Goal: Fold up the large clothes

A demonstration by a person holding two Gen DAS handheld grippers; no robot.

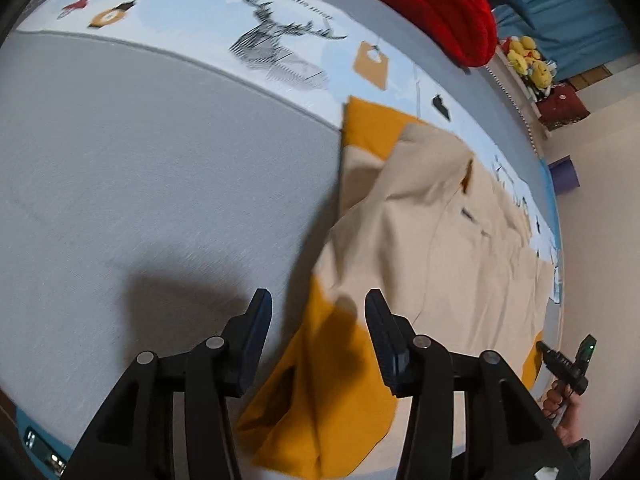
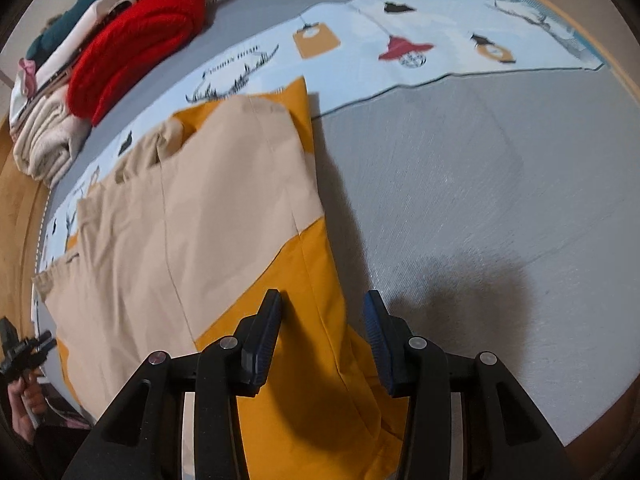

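A beige and mustard-yellow garment (image 1: 432, 248) lies spread on the grey bed cover (image 1: 140, 184), partly folded over itself. My left gripper (image 1: 318, 312) is open and empty, held above the garment's yellow lower edge. In the right wrist view the same garment (image 2: 208, 220) lies flat, and my right gripper (image 2: 322, 314) is open and empty above its yellow part near the right edge. The other gripper shows small at the frame edge in each view: the right one (image 1: 568, 360), the left one (image 2: 24, 350).
A patterned light-blue sheet strip (image 2: 400, 52) runs behind the garment. A red knitted item (image 2: 136, 44) and stacked folded clothes (image 2: 48, 140) sit at the bed's far end. Yellow plush toys (image 1: 528, 60) stand beyond the bed. Bare grey cover (image 2: 500, 200) lies beside the garment.
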